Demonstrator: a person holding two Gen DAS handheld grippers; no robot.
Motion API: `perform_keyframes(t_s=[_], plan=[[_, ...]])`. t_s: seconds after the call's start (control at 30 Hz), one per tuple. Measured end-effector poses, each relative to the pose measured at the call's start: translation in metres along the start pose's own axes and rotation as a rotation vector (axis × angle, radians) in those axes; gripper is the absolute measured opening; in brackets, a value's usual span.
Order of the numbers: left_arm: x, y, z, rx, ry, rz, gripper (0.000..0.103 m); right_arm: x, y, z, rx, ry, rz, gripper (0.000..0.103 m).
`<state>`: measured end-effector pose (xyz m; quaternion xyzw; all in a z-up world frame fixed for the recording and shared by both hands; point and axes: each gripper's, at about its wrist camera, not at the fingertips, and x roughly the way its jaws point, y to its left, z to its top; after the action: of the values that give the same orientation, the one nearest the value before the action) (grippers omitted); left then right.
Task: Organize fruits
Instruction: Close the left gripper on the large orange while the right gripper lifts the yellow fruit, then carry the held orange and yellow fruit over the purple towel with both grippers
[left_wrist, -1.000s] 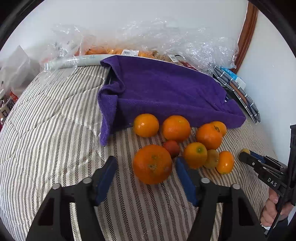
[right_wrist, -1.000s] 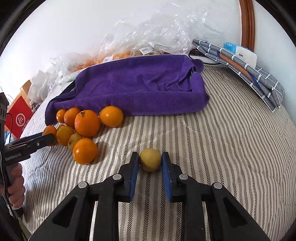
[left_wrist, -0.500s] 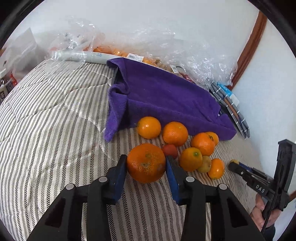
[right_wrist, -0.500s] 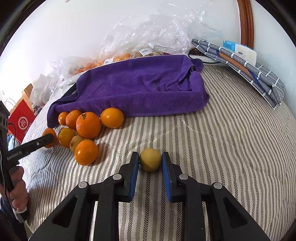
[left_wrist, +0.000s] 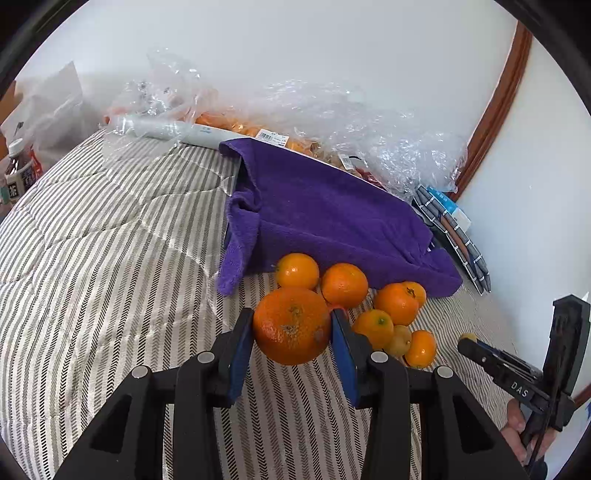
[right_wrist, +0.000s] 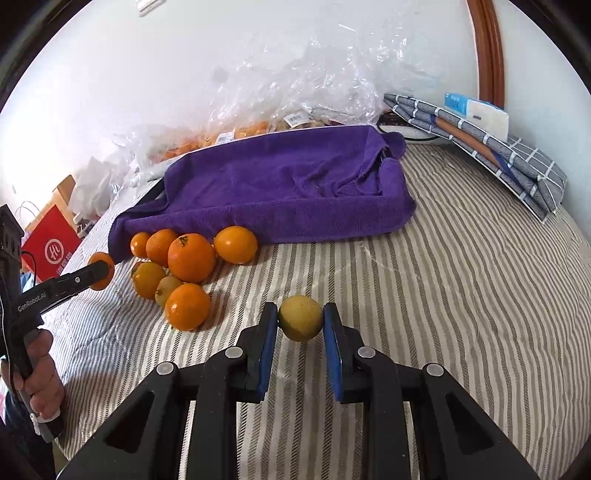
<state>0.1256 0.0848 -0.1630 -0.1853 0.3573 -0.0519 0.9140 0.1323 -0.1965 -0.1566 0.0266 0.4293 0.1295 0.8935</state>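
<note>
My left gripper is shut on a large orange and holds it above the striped bedspread. Behind it lies a cluster of several oranges and a small yellow-green fruit, in front of a tray covered by a purple towel. My right gripper is shut on a yellow fruit above the bedspread. The cluster and the towel-covered tray also show in the right wrist view. The left gripper shows there too.
Clear plastic bags with packed fruit lie against the wall behind the tray. A folded checked cloth and a box lie at the back right. A drink bottle and a red bag stand at the far left.
My left gripper closed on the large orange and lifted it off the bedspread. My right gripper still holds the yellow fruit, nearly unmoved.
</note>
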Motion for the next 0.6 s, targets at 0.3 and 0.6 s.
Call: perform_keyframes(t_s=[0.3,0.6], plan=[[-0.036,-0.011,0.027,-0.003,-0.045,0.022,0.039,-0.031,0.024,0.024,0.0,-0.042,-0.019,0.025],[-0.053,-0.036,0.08,0.058,-0.104,0.076,0.039,-0.046,0.036,0.074,-0.012,-0.111,-0.035,0.025]])
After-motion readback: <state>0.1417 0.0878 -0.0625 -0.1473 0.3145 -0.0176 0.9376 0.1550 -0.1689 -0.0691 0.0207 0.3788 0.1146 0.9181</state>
